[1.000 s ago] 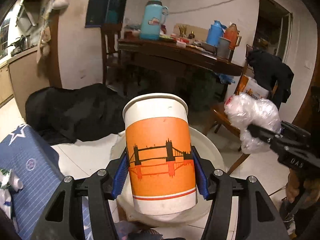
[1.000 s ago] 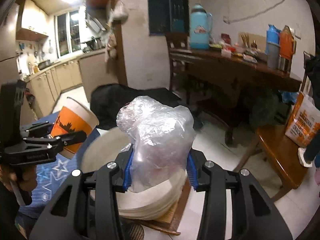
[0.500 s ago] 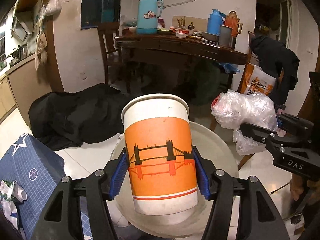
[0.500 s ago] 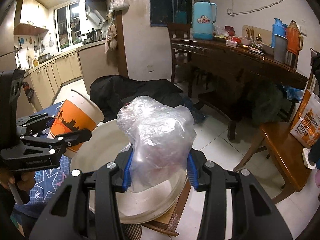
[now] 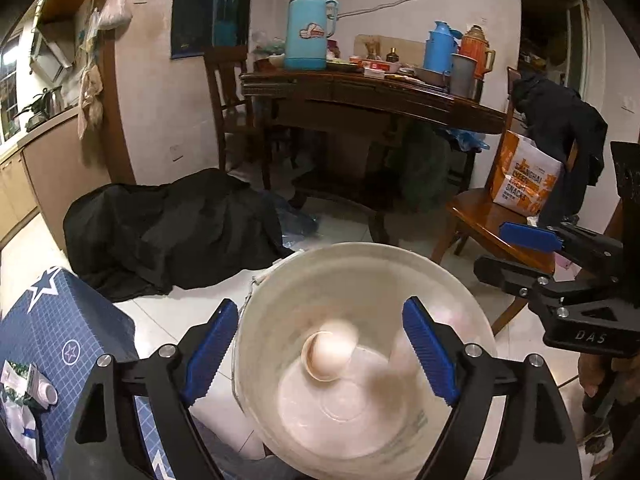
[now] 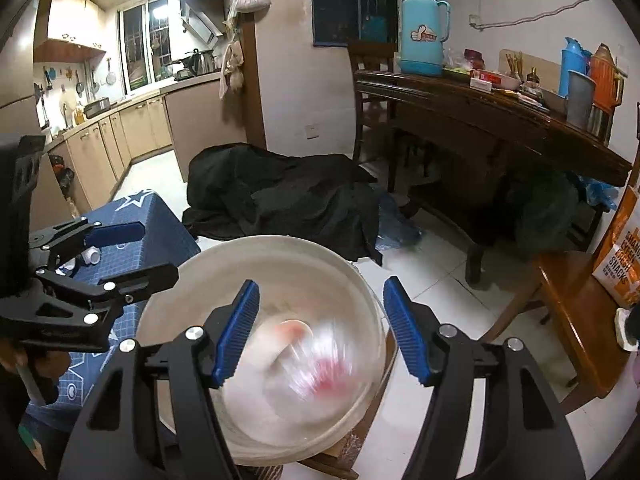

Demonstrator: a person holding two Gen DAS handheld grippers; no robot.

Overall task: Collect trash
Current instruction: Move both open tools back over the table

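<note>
A white bucket (image 5: 360, 246) stands right below both grippers. In the left wrist view the orange paper cup (image 5: 326, 356) drops inside it, blurred, mouth towards me. My left gripper (image 5: 320, 316) hangs over the bucket; its jaws are opening and nothing is between the blue pads. The right wrist view shows the clear plastic bag (image 6: 312, 364) falling into the bucket (image 6: 280, 240) as a blur with red spots. Above it my right gripper (image 6: 320, 300) has its jaws opening, free of the bag. Each gripper appears in the other's view: right (image 5: 492, 254), left (image 6: 156, 250).
A blue star-patterned cloth (image 5: 52, 320) with small items lies at the left. A black cloth heap (image 5: 172, 228) covers the floor behind the bucket. A wooden chair (image 5: 476, 220) with an orange snack bag (image 5: 524, 176) stands at the right, a dark table (image 5: 360, 92) with thermos flasks behind.
Both grippers have let go: the cup has left the left pads and the plastic bag has left the right pads, and both are dropping into the bucket.
</note>
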